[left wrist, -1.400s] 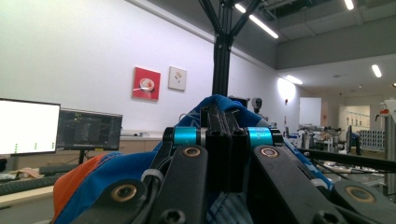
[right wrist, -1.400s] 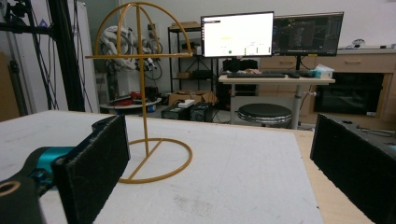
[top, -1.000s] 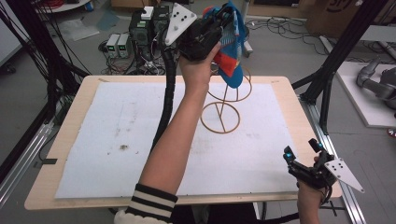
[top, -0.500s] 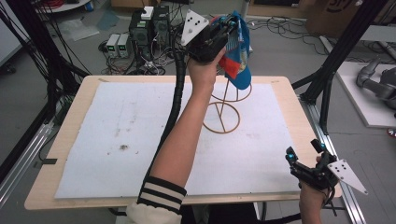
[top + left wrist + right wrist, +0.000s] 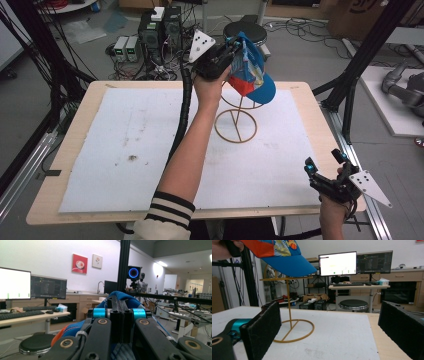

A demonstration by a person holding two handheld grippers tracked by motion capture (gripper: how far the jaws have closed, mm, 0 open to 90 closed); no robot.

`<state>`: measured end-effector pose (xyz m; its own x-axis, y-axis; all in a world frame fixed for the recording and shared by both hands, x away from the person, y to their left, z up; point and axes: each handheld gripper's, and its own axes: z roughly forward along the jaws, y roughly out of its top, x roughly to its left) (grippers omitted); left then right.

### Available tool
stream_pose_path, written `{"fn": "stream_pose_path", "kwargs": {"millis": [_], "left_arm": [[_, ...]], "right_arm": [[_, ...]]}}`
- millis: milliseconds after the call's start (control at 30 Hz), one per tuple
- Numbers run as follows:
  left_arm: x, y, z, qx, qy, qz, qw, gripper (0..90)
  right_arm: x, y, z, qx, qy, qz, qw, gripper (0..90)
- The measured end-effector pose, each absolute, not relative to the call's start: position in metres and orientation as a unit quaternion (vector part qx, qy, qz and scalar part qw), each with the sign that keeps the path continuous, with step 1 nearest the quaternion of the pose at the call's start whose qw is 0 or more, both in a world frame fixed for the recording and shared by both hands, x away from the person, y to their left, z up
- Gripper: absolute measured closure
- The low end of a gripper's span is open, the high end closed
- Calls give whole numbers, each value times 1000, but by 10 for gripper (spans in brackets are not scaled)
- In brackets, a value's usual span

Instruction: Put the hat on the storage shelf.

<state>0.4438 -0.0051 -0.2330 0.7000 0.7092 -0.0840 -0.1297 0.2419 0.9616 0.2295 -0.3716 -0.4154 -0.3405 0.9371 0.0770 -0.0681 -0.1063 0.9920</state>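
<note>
Fingers of the left gripper [image 5: 235, 47] pinch the blue cap [image 5: 252, 75] above the wire stand [image 5: 236, 125]; right gripper [image 5: 325, 172] gapes idle; lowering it squarely looks next

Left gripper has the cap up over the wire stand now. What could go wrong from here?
1. The left gripper pinches only a fold of the cap, jaws closed on fabric; it could slip and drop off-centre.
2. The gold wire stand looks light, on a thin ring base; a nudge from the cap or hand might tip it.
3. The right gripper sits open near the table edge, too far to steady the stand.
</note>
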Motion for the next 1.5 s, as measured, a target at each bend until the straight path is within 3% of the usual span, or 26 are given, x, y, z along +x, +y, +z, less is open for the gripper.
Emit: {"fn": "stream_pose_path", "kwargs": {"millis": [500, 767, 833, 933, 1500], "left_arm": [[449, -9, -266, 570, 284, 278, 719, 885], [449, -8, -279, 572, 296, 273, 715, 711], [449, -8, -283, 570, 306, 269, 713, 601], [448, -3, -287, 563, 310, 266, 718, 536], [426, 37, -272, 518, 305, 287, 746, 317]], "right_arm": [[230, -371, -416, 406, 537, 618, 406, 44], [231, -370, -416, 405, 537, 620, 406, 44], [231, -370, -416, 405, 538, 618, 405, 44], [231, -370, -417, 406, 538, 618, 404, 44], [233, -364, -416, 401, 542, 618, 404, 44]]}}
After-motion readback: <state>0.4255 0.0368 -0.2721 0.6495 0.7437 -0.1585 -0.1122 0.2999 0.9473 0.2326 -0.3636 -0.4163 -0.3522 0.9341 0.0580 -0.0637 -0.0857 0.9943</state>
